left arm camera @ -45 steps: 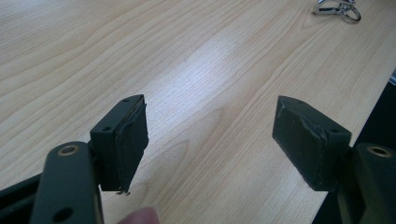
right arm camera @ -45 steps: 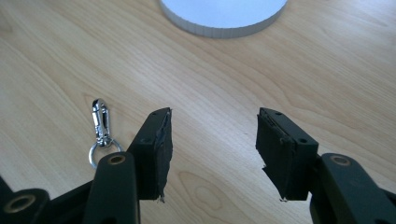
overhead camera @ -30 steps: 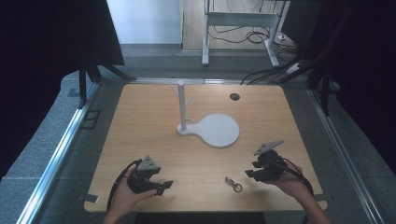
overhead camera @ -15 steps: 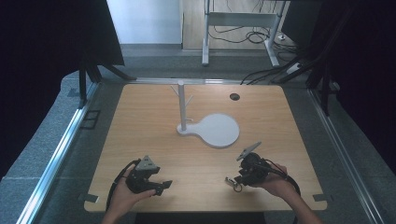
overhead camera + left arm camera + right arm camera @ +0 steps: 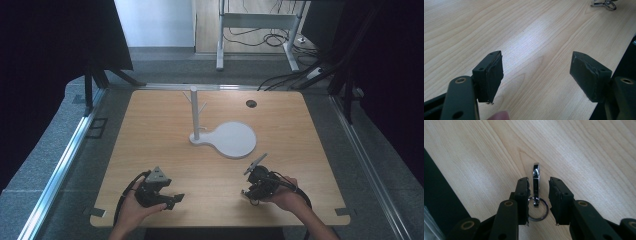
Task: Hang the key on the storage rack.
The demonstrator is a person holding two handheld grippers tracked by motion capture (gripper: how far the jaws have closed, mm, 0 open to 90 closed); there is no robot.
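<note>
A pale wooden tabletop [image 5: 150, 130] is sitting on grey carpet between dark curtains, with a white branched stand on a round white base [image 5: 222, 137] near its middle. Close to the near edge, right of centre, the right gripper [image 5: 537, 188] is straddling a silver metal clip with a key ring [image 5: 536, 183], its jaws narrowly apart and not yet pinching. The left gripper [image 5: 537, 72] is idling wide apart near the near-left corner. This looks like the grasping step; closing squarely on the clip's body should come next.
</note>
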